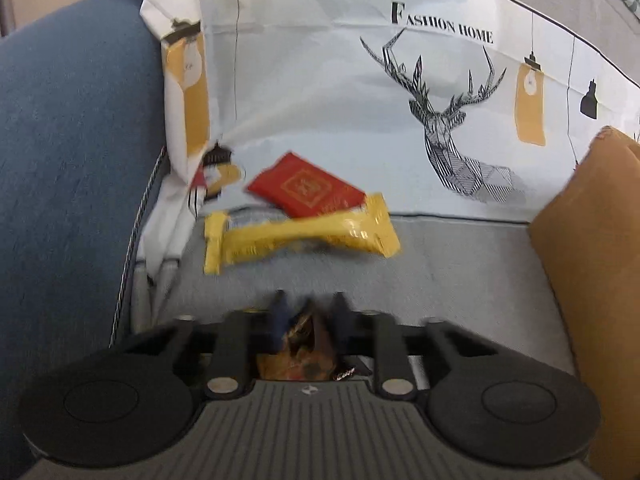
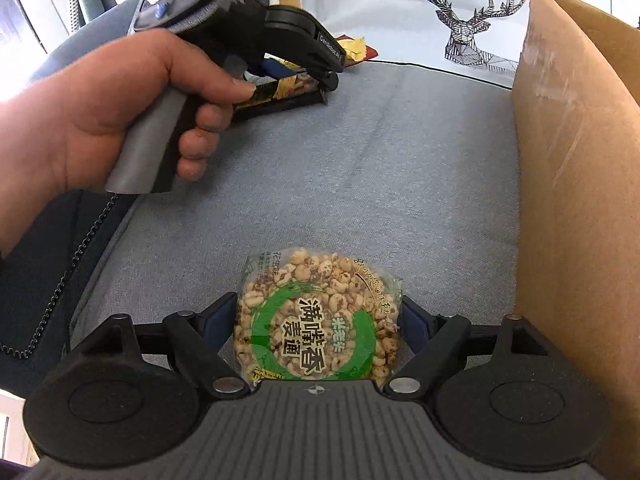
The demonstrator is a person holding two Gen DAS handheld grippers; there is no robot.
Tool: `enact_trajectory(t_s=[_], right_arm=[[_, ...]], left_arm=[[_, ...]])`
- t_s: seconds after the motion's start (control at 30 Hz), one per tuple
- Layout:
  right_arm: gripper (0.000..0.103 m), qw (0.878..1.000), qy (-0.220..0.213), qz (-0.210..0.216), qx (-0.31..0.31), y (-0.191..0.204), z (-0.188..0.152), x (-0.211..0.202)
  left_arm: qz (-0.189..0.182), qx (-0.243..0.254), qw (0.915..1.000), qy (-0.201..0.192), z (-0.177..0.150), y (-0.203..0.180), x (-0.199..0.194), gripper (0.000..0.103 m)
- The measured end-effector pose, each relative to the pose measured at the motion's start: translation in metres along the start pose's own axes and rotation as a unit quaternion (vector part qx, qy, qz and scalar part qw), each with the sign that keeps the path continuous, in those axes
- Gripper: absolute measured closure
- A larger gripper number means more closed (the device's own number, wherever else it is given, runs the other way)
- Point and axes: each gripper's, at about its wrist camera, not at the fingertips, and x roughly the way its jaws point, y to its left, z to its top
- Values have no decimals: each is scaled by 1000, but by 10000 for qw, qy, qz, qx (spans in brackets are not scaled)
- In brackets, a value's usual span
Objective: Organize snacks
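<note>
Right gripper (image 2: 318, 312) pinching puffed-grain cake packet (image 2: 318, 318) | light, crumbly, slippery film; grip edges gently | left gripper (image 1: 308, 304) pinching dark snack bar (image 1: 306, 344)

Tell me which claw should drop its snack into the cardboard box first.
Right, probably. The right claw holds the puffed grain cake directly beside the cardboard box. The left claw, gripping a dark snack bar, sits farther away.

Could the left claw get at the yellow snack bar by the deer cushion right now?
Probably not yet: the path over the grey seat to the yellow snack bar looks free, but the left claw is already shut on a dark snack packet.
</note>
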Motion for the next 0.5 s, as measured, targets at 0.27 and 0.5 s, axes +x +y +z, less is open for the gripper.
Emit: enact_trajectory(t_s=[0.27,0.5], right_arm=[[19,10000,-12,56,-17,-3,-1,-4],[19,9999,69,63,-65,-1,1,-2]], left_arm=[[-354,-1425,9832,1081,-34,17,-36,96],[-381,-2276,9652,1228,-68,31,-108,76]])
